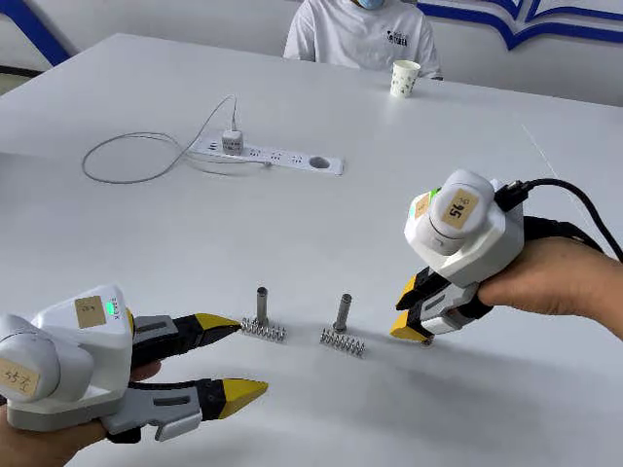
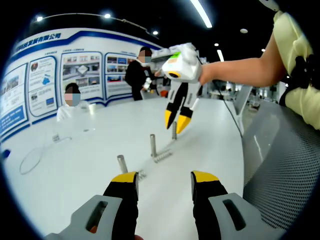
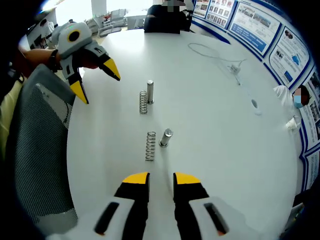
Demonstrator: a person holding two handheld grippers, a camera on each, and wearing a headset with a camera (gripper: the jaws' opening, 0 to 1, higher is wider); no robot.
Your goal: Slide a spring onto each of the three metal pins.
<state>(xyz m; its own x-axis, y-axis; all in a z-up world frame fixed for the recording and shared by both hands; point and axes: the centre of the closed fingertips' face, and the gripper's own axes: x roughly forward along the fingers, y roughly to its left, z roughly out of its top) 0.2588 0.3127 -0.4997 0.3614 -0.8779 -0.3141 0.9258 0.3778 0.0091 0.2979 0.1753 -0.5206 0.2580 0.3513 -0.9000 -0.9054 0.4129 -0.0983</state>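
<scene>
Two bare metal pins (image 1: 262, 302) (image 1: 343, 311) stand upright on the white table (image 1: 146, 243). A spring (image 1: 264, 331) (image 1: 343, 342) lies flat in front of each. My left gripper (image 1: 248, 355) is open at the near left, its upper tip close to the left spring. My right gripper (image 1: 407, 316) is slightly open at the right, tips pointing down at the table. In the left gripper view an upright spring (image 2: 174, 131) stands just under the right gripper (image 2: 175, 122); its pin is hidden. The right gripper view shows both pins (image 3: 165, 137) (image 3: 150, 91) and their springs (image 3: 150, 146) (image 3: 143, 101).
A white power strip (image 1: 268, 156) with a plugged charger and looped cable lies at the back left. A paper cup (image 1: 404, 78) stands at the far edge, where a person sits. A mesh chair (image 2: 280, 165) is beside the table.
</scene>
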